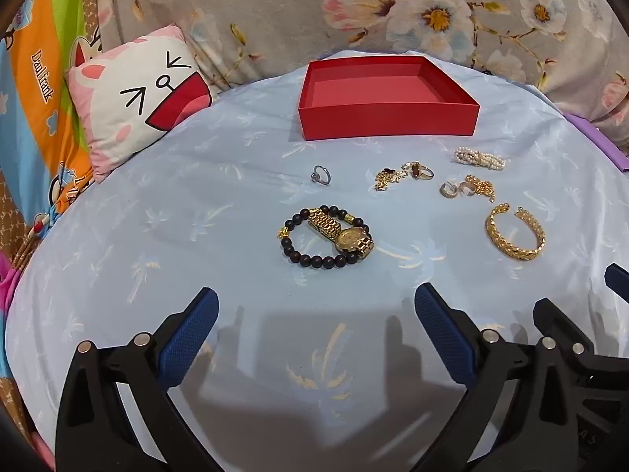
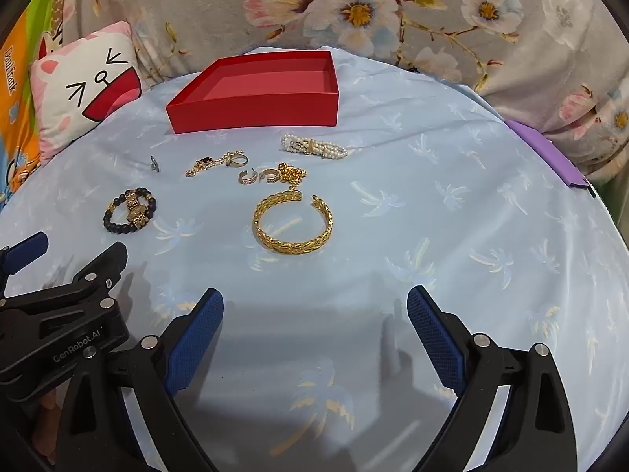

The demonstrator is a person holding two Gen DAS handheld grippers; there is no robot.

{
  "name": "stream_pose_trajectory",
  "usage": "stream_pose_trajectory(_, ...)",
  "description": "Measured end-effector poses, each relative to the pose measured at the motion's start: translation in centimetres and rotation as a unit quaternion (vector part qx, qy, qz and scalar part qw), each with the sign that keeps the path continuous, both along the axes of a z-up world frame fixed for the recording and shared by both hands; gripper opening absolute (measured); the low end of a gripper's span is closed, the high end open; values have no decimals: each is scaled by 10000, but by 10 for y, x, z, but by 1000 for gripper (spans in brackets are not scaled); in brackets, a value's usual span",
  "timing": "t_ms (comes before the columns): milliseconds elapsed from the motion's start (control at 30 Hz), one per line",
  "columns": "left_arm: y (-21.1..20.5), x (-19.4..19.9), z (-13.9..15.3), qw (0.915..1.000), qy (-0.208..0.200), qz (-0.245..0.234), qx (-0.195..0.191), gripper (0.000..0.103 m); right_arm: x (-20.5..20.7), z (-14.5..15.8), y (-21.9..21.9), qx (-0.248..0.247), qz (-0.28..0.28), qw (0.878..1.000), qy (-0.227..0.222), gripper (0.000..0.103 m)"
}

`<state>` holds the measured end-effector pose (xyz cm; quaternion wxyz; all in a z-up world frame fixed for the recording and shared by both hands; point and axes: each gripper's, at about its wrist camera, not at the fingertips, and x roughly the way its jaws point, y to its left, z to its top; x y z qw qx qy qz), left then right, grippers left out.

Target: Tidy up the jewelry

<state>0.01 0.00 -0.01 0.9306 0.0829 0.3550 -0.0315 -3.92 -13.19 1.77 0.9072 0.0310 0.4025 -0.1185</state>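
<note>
On the blue sheet (image 1: 157, 204), from left to right, lie a silver ring (image 1: 321, 175), a bead bracelet (image 1: 322, 240) with a gold watch (image 1: 346, 234) slanting across it, and a gold bangle (image 2: 293, 222) with its gap facing the red box (image 1: 387, 98). The box is open-topped, its long side running left to right, beyond the jewelry near the sheet's far edge. The left gripper (image 1: 316, 306) and right gripper (image 2: 314, 306) hover with fingers wide apart and empty over bare sheet in front.

Pale blue palm-print sheet (image 1: 196, 196) covers the bed, floral blanket (image 1: 275, 8) behind, cartoon pillow (image 1: 129, 98) at left
</note>
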Motion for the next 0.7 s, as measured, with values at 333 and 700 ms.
stream_pose_trajectory(333, -14, -6, -5, 10000, -28, 1, 58, 96, 0, 0, -3, 39, -4, 10000, -9, 93)
stream_pose_trajectory(700, -6, 0, -4, 10000, 61, -51, -8, 94, 1, -2, -3, 54, -28, 10000, -14, 93)
